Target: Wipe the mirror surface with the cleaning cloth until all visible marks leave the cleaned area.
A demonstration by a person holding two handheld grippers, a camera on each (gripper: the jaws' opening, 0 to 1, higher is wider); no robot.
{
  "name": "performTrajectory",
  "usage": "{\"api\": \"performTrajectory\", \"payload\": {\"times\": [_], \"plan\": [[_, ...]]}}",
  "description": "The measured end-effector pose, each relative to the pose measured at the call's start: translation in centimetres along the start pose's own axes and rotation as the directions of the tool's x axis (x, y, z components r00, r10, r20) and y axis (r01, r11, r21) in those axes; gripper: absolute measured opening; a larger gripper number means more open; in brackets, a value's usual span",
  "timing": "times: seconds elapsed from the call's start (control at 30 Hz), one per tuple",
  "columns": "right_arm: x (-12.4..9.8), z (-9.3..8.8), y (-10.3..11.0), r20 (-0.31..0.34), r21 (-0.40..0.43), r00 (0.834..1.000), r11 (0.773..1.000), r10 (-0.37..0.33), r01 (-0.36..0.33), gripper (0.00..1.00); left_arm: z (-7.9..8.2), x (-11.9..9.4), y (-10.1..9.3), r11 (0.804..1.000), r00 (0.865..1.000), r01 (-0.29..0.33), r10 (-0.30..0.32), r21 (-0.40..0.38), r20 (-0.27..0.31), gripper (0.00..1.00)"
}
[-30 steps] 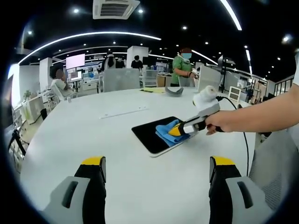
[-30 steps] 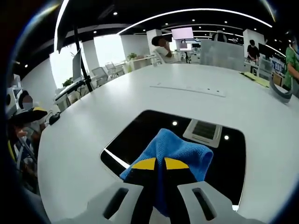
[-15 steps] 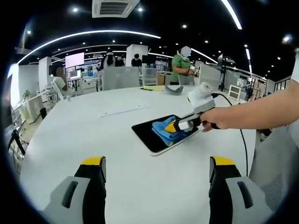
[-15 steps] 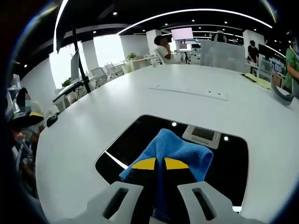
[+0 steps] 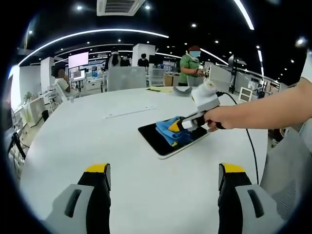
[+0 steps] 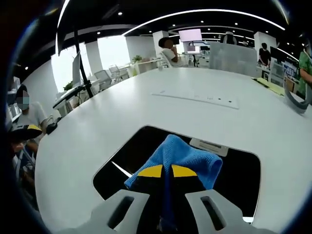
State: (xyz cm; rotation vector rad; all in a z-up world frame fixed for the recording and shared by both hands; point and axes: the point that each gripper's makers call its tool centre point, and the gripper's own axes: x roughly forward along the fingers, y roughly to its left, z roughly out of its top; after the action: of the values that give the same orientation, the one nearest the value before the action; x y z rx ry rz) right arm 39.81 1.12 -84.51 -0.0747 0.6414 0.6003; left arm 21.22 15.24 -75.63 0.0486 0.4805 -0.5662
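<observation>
Blue microfibre was what my right gripper (image 6: 164, 171) had clenched between its yellow-tipped jaws: the cleaning cloth (image 6: 181, 157), bunched up and pressed down onto the mirror (image 6: 131, 156). That mirror lay flat on the white round table (image 6: 97, 131), a dark rounded rectangle reflecting a ceiling vent and small lights just past the cloth. From my left gripper view the same mirror (image 5: 158, 139) sat well ahead of my left gripper (image 5: 163, 170), whose jaws stood wide apart with nothing between them, hovering over bare table (image 5: 73, 146) on the near side of the mirror. My hand (image 5: 217, 118) came in from the right of the mirror, gripping the right gripper (image 5: 187, 123), and the cloth (image 5: 171, 131) covered the mirror's far right part. A black cable (image 5: 246, 131) trailed off beyond the hand. Past the mirror, a thin white strip (image 6: 197, 97) lay on the table, and further still a grey curved object (image 5: 181, 90) near the table's far edge. Behind the table, a person in a green top (image 5: 189, 68) stood among desks, and others sat at screens.
</observation>
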Motion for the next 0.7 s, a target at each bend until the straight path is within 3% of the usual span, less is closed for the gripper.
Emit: {"api": "performTrajectory", "payload": {"times": [0.7], "plan": [[1.5,1.3,-1.1,0.023,0.025,1.000,1.000,-0.008,0.007,0.00,-0.9,0.6,0.3,1.000,1.000,0.000,-0.001,-0.020,-0.020,0.92]]}}
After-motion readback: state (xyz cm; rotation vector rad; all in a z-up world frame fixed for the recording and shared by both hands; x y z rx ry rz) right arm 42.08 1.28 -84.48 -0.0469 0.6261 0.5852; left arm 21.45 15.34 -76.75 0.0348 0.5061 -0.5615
